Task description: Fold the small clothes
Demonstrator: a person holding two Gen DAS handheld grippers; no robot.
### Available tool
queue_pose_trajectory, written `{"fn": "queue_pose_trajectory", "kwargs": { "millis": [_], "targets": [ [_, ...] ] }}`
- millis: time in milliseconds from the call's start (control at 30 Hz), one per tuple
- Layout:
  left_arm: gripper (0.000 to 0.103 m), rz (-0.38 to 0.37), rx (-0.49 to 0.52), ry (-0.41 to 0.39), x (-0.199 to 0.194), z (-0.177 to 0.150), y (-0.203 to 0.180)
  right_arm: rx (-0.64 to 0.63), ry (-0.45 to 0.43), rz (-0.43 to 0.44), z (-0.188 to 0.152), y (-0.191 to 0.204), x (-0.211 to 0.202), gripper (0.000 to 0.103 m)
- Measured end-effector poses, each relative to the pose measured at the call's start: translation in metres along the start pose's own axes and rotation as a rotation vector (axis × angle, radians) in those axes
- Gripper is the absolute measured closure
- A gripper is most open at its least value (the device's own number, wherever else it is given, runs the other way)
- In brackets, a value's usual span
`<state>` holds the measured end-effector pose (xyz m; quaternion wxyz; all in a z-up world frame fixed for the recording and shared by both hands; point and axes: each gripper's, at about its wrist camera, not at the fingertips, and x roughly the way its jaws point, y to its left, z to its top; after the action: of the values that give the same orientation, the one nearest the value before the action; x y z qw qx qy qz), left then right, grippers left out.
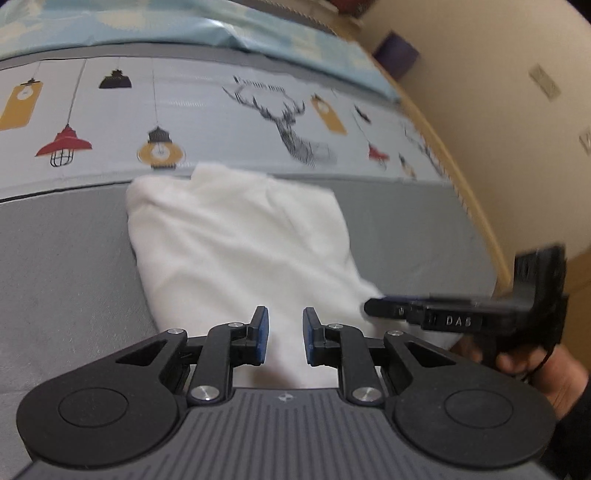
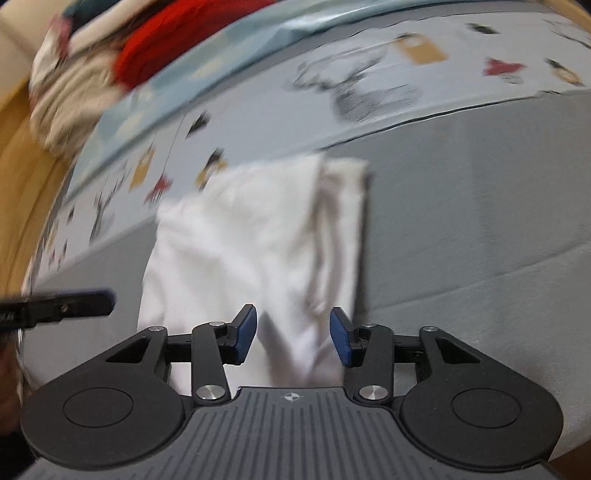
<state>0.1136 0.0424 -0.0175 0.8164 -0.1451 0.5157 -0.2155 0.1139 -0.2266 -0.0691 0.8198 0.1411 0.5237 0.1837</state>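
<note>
A white small garment (image 1: pixel 236 251) lies folded lengthwise on the grey bed cover (image 1: pixel 62 258). My left gripper (image 1: pixel 285 336) is open and empty, just above the garment's near end. In the right wrist view the same garment (image 2: pixel 255 251) lies ahead, with a folded edge along its right side. My right gripper (image 2: pixel 292 338) is open and empty over the garment's near edge. The right gripper shows at the right of the left wrist view (image 1: pixel 373 306), and the left gripper's finger (image 2: pixel 74 301) shows at the left of the right wrist view.
A printed sheet with lamps and a deer head (image 1: pixel 295 125) runs behind the garment. A light blue blanket (image 1: pixel 295 33) lies further back. A pile of red and cream clothes (image 2: pixel 122 55) sits at the far left. The wooden bed edge (image 1: pixel 476 199) curves on the right.
</note>
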Motion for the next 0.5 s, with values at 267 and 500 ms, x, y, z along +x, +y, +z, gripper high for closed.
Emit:
{"fn": "queue_pose_trajectory", "kwargs": {
  "millis": [267, 500],
  "targets": [
    [0.083, 0.036, 0.159, 0.228, 0.055, -0.049, 0.007, -0.032, -0.036, -0.092, -0.002, -0.01, -0.02, 0.098],
    [0.084, 0.049, 0.223, 0.288, 0.061, -0.055, 0.016, -0.034, -0.057, -0.164, 0.009, -0.009, -0.014, 0.076]
  ]
}}
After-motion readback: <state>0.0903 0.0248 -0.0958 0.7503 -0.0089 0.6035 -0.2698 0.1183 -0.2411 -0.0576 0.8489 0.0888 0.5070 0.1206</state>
